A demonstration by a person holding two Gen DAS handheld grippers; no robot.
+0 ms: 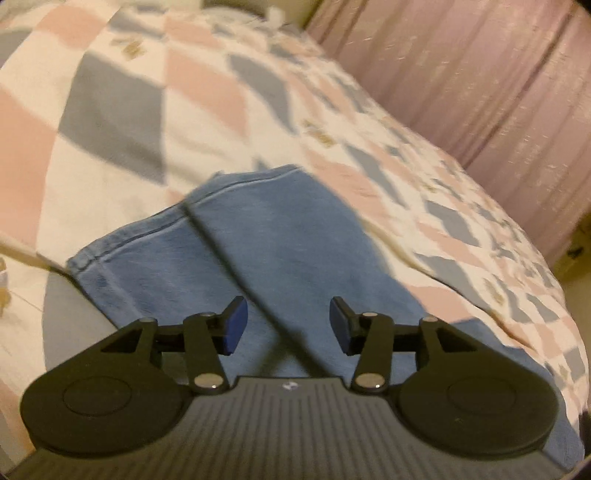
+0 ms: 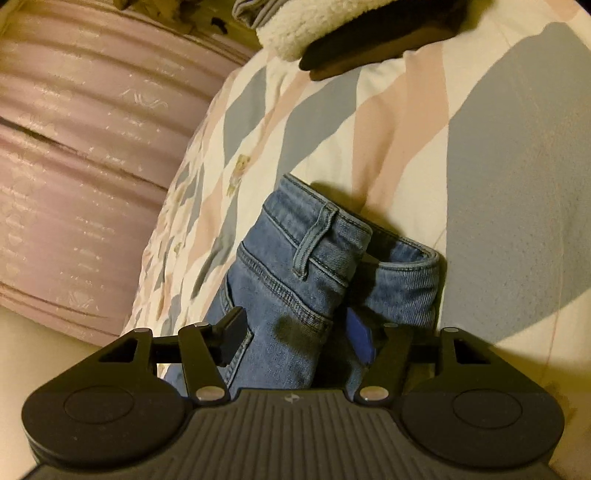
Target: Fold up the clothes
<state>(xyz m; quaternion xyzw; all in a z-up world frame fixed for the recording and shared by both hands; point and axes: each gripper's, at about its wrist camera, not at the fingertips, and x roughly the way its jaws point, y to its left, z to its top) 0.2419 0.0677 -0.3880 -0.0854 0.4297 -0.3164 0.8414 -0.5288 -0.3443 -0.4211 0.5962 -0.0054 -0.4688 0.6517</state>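
Observation:
Blue jeans (image 1: 280, 229) lie on a bed with a pink, grey and white checked quilt (image 1: 147, 110). In the left wrist view two hemmed leg ends lie flat side by side. My left gripper (image 1: 288, 325) hovers just above them, open, with its blue pads (image 1: 236, 325) clear of the cloth. In the right wrist view the jeans' waistband (image 2: 314, 236), with a belt loop, stands bunched up on the quilt (image 2: 480, 147). My right gripper (image 2: 297, 338) straddles this bunch. A dark gap shows beside its blue right pad (image 2: 360, 339), so the jaws stand open around the denim.
Pink curtains (image 1: 480, 92) hang along the far side of the bed, also seen as curtains (image 2: 74, 166) on the left in the right wrist view. A white fleecy item (image 2: 295, 33) and a dark shape (image 2: 369, 48) lie at the top of that view.

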